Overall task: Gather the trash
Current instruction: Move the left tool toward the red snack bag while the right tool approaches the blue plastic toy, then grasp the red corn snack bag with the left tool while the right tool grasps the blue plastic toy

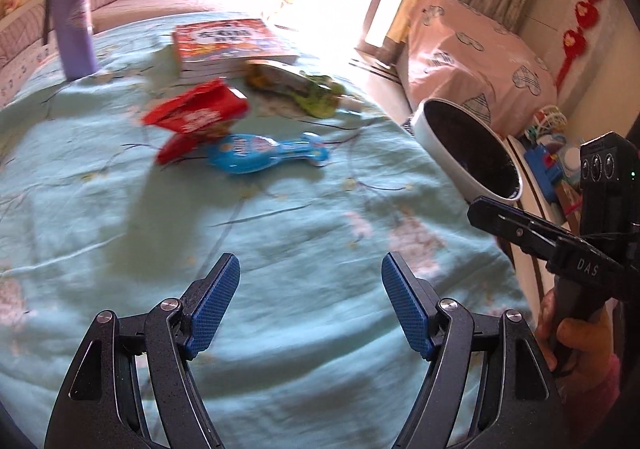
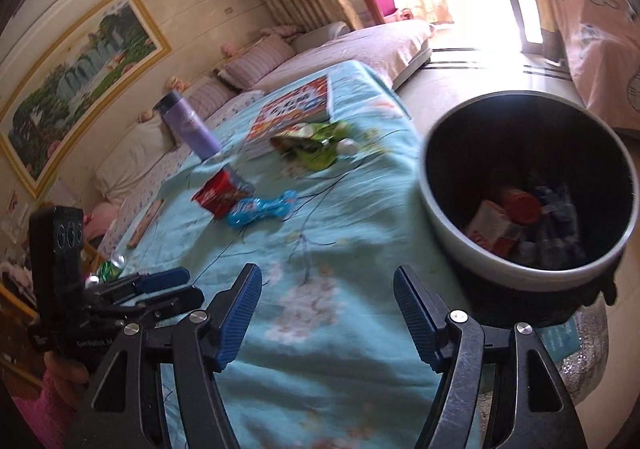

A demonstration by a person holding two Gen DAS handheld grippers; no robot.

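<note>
Three wrappers lie mid-table on the teal cloth: a red one (image 1: 196, 117) (image 2: 222, 195), a blue one (image 1: 264, 153) (image 2: 260, 207) and a green one (image 1: 296, 87) (image 2: 316, 147) farther back. My left gripper (image 1: 311, 269) (image 2: 186, 285) hovers open and empty over bare cloth, short of the wrappers. Over the table's near edge my right gripper (image 2: 327, 281) (image 1: 484, 211) is open and empty too. A white bin (image 2: 440, 225) (image 1: 440, 145) with a dark inside stands off the table's right side, holding a carton and other trash.
A stack of books (image 1: 232, 39) (image 2: 296, 109) lies behind the green wrapper. A purple bottle (image 1: 72, 21) (image 2: 192, 125) stands at the back left. A green can (image 2: 108, 269) sits by the table's left edge. A sofa runs along the far side.
</note>
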